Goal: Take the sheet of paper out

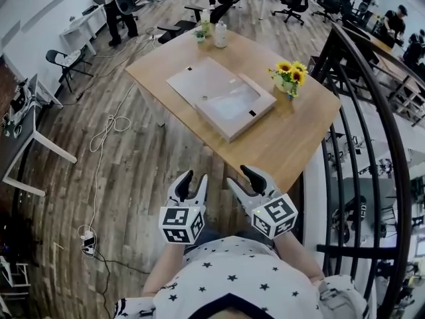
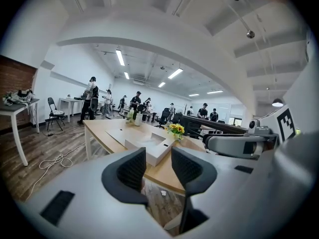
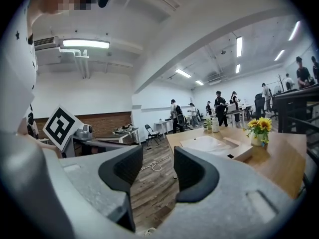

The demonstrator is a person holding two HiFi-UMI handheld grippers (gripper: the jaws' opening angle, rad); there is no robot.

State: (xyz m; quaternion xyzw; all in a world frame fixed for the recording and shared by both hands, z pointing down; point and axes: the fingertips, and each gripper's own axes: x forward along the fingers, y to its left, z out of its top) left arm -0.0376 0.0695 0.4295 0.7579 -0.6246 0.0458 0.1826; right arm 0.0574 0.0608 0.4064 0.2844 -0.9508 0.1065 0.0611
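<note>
A: Head view first. Where are the two grippers?

B: Both hang off the near edge of the wooden table [image 1: 295,135], close to the person's body. The left gripper [image 1: 192,180] and the right gripper [image 1: 242,180] sit side by side, pointing towards the table.

A: Is either one holding anything?

B: No. In the left gripper view the jaws stand wide apart, with only the table edge and floor showing between them. The right gripper view is the same: the jaws are spread wide over bare floorboards.

A: And the sheet of paper?

B: The sheet of paper [image 1: 229,103] lies pale and flat inside the shallow open box [image 1: 229,130] in the middle of the table, well apart from both grippers. The lid [image 1: 199,78] lies flat against the box's far side, and sunflowers [image 1: 290,72] stand to its right.
</note>
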